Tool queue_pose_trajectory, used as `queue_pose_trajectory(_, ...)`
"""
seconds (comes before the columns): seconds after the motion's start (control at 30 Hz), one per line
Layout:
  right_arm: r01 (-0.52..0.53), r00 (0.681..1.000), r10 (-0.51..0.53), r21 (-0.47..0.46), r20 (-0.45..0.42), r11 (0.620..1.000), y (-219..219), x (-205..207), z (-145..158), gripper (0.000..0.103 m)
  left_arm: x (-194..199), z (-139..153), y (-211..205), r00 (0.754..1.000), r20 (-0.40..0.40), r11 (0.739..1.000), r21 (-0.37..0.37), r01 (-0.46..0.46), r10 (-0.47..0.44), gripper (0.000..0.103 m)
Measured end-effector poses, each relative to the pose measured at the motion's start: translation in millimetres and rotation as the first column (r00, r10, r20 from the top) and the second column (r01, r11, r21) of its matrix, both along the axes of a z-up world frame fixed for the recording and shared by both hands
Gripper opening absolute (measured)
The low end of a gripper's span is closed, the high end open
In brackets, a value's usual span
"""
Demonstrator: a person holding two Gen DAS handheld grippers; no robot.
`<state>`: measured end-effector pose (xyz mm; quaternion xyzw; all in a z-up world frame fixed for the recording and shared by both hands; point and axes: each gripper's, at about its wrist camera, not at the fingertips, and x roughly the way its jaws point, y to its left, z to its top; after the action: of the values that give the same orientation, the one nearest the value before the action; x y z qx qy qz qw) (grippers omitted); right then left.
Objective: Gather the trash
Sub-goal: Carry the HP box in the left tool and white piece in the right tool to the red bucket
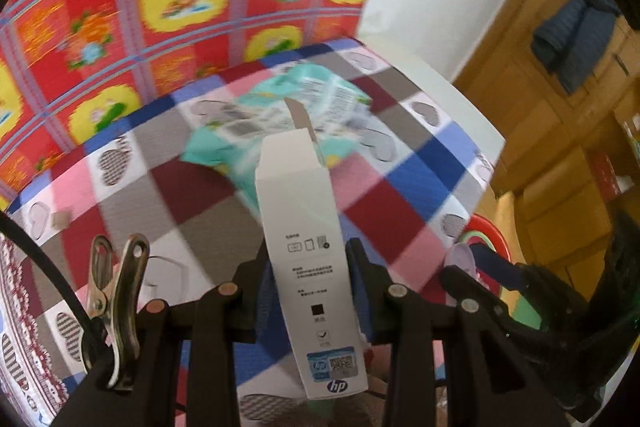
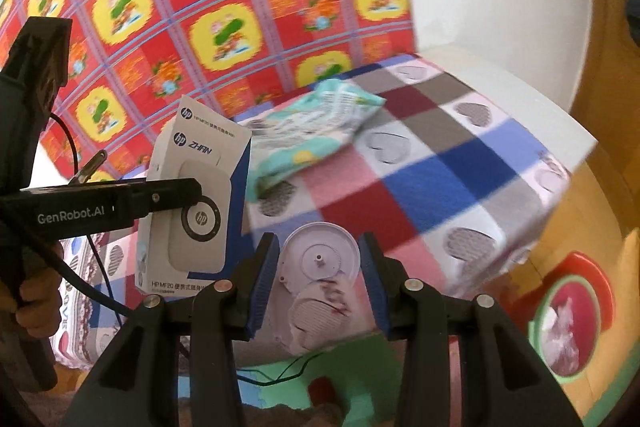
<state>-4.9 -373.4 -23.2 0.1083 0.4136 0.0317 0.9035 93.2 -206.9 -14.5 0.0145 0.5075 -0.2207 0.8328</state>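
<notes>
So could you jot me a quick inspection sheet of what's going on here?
Surface: checked blanket with heart patches over a white table.
Job's things: white HP box in left tool; pale round plastic piece in right tool; teal wrapper lying on the blanket.
Clutter: nothing else seen on it.
Cables: black cable trailing from the left tool.
Surroundings: red patterned cloth; bin with a red rim on the floor; wooden cupboards.
</notes>
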Motion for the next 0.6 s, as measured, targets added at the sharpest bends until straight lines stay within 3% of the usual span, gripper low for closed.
queue_pose_trajectory(0.37, 0.194, 0.981, -0.193, 0.012, -0.033, 0.981, -99.8, -55.1, -7.9, 0.042, -30.6, -4.9, -111.8, 0.982, -0.007, 0.982, -0.013, 0.187, -0.188, 0.035)
queue_pose_trajectory(0.6, 0.317, 0.947, -0.316, 0.007, -0.053, 0.948, -161.0, -97.9, -14.1, 0.042, -58.2, -12.7, -186.6, 0.949, -0.022, 0.949, -0.022, 0.313, -0.314, 0.036)
